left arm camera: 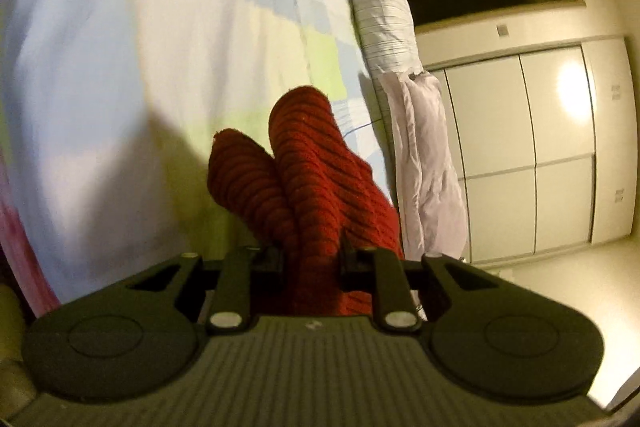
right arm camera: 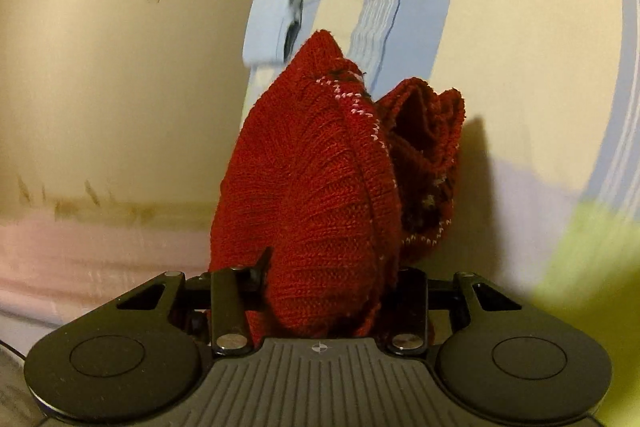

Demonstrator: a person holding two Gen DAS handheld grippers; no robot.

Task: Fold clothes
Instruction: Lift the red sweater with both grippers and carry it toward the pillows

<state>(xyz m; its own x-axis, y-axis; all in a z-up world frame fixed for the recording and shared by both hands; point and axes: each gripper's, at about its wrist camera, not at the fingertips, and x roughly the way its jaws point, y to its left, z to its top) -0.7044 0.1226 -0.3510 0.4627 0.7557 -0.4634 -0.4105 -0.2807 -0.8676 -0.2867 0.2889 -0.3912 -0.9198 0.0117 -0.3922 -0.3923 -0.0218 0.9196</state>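
Above the bed (left arm camera: 120, 47), both tools, left tool (left arm camera: 311, 259) and right tool (right arm camera: 330, 275), are clamped on the bunched, red ribbed sweater (right arm camera: 312, 167).

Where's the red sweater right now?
The red knit sweater is bunched between both grippers: the left gripper and the right gripper are each shut on a fold, held over the checked bedsheet.

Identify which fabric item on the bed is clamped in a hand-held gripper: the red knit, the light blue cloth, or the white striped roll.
The red ribbed knit garment, clamped by the left hand-held gripper; the others lie untouched.
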